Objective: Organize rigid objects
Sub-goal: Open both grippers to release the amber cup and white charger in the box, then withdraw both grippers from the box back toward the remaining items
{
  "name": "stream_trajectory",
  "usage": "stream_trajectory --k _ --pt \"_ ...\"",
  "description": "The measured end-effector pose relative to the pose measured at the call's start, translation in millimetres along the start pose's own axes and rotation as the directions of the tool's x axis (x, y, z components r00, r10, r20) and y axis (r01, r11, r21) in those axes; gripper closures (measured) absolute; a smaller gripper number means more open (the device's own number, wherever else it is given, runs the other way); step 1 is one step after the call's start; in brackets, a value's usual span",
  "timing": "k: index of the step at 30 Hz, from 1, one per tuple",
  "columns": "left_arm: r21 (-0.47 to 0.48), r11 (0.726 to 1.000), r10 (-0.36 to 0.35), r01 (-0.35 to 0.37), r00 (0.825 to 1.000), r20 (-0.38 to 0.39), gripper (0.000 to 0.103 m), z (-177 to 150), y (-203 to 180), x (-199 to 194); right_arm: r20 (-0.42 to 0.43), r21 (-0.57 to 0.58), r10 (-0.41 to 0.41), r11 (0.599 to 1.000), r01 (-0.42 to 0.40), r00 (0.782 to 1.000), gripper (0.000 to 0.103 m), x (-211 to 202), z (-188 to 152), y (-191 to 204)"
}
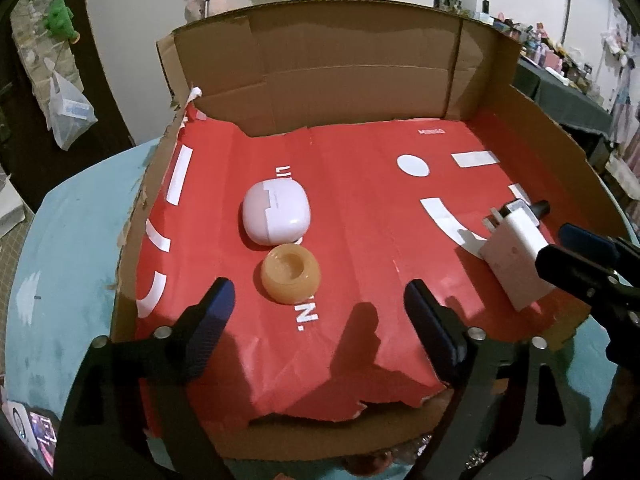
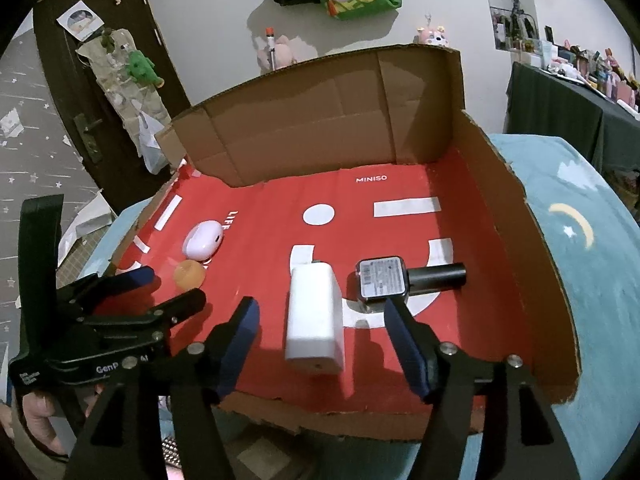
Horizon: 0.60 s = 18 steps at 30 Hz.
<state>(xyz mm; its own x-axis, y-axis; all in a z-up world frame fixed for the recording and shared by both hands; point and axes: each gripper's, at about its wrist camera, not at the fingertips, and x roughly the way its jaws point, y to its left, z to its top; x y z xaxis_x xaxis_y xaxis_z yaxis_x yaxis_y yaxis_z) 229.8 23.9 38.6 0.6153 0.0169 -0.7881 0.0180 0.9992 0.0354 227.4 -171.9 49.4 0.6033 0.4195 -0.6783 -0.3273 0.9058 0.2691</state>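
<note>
Both the left gripper (image 1: 316,312) and right gripper (image 2: 320,332) stand spread, empty; lift clear of the white charger (image 2: 314,320), at twelve o'clock, without nudging it.

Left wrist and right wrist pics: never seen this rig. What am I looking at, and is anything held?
No robot: a person holds a pair of two-finger tongs in each hand, each with a fisheye camera looking along its fingers. The left tongs face a white earbud case and an orange round dish. The right tongs stand open around a white charger block, pads not touching it; beside it lies a smartwatch. Everything sits on red paper lining a shallow cardboard box. Nothing is held.
</note>
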Motion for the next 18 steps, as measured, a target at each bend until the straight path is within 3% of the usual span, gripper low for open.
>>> stream_trajectory --k 2,18 --pt "0.005 1.000 0.012 -0.012 1.000 0.015 0.003 -1.6 -1.4 -4.9 0.004 0.000 0.003 1.000 -0.003 1.000 0.031 -2.9 -0.8 0.0" --pt "-0.049 0.999 -0.016 0.018 0.998 0.057 0.000 -12.1 8.6 -31.8 0.075 -0.006 0.044 0.999 -0.043 0.996 0.005 -33.9 -4.9 8.5"
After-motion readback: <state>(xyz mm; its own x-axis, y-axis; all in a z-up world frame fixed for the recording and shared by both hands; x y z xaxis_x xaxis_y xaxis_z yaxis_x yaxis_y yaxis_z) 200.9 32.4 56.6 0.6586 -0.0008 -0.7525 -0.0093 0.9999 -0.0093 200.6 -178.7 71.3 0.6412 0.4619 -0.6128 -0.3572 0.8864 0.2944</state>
